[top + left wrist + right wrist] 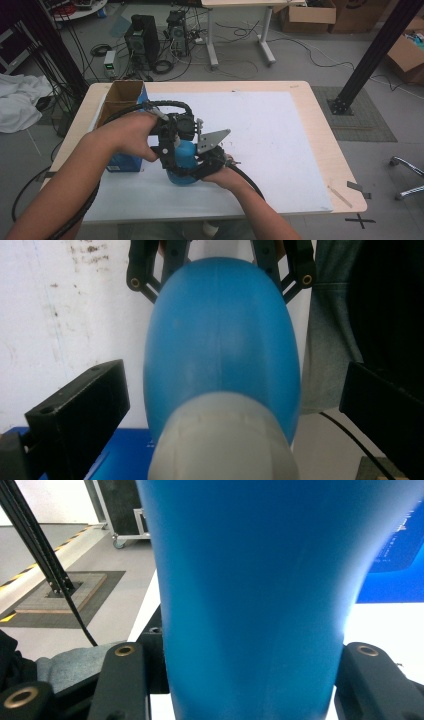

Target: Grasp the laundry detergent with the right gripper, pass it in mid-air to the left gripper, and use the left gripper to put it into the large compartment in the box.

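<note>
A blue bottle (184,159) with a whitish cap (220,440) is held above the white mat, near the table's front. My right gripper (247,652) comes from the lower right and is shut on the bottle's body, one jaw pressing each side. In the left gripper view its fingers (136,271) clasp the bottle's far end. My left gripper (232,382) reaches in from the left (169,142). Its jaws stand wide on either side of the cap end, with a gap on both sides, so it is open.
An open blue cardboard box (122,100) stands on the table's left side, close behind my left hand. The white mat (280,145) covers most of the wooden table (325,150). Computers and cables lie on the floor beyond; a black post (372,55) stands at the right.
</note>
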Available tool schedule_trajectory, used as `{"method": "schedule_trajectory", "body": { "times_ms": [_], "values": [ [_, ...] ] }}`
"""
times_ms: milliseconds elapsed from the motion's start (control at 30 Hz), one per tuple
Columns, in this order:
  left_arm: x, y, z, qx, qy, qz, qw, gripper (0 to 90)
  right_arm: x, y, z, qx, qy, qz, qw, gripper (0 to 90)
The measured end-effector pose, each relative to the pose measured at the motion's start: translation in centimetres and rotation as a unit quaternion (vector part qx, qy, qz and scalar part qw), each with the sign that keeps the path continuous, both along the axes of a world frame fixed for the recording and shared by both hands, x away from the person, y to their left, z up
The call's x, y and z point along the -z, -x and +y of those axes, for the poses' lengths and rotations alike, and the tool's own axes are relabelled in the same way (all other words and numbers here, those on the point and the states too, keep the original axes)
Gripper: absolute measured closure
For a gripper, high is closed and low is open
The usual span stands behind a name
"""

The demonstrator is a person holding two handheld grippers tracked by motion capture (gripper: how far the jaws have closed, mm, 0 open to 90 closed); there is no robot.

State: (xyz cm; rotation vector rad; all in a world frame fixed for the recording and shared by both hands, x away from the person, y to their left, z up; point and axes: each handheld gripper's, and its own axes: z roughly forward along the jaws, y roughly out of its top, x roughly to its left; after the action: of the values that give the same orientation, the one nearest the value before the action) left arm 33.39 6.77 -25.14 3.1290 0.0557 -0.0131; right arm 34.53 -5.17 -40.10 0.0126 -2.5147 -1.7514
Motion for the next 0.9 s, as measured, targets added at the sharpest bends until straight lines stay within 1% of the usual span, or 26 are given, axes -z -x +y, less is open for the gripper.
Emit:
{"method": "schedule_trajectory", "body": {
  "times_ms": [200,433,567,600,767,800,900],
  "values": [
    [0.34,0.03,-0.17,0.002,-0.002,-0.005,1.0000,0.3,-0.14,0.08,0.37,-0.003,-0.003,-0.003,1.0000,45.2],
    [0.67,0.09,-0.18,0.002,-0.011,-0.014,0.9998,1.4,-0.35,0.08,0.48,-0.007,-0.006,-0.006,0.9999,45.2],
    [0.65,0.11,-0.15,0.002,-0.012,-0.016,0.9998,2.1,-0.39,0.09,0.52,-0.007,-0.005,-0.006,0.9999,45.2],
    [0.65,0.13,-0.15,0.003,-0.013,-0.019,0.9997,4.3,-0.41,0.11,0.54,-0.007,-0.006,-0.006,0.9999,45.2],
    [0.65,0.19,-0.21,0.004,-0.018,-0.026,0.9995,8.1,-0.44,0.15,0.58,-0.008,-0.007,-0.007,0.9999,45.3],
    [0.67,0.19,-0.24,0.005,-0.020,-0.029,0.9994,11.0,-0.45,0.17,0.57,-0.008,-0.007,-0.008,0.9999,45.3],
    [0.67,0.19,-0.26,0.004,-0.020,-0.030,0.9993,13.2,-0.47,0.18,0.56,-0.007,-0.007,-0.008,0.9999,45.4]
  ]
}}
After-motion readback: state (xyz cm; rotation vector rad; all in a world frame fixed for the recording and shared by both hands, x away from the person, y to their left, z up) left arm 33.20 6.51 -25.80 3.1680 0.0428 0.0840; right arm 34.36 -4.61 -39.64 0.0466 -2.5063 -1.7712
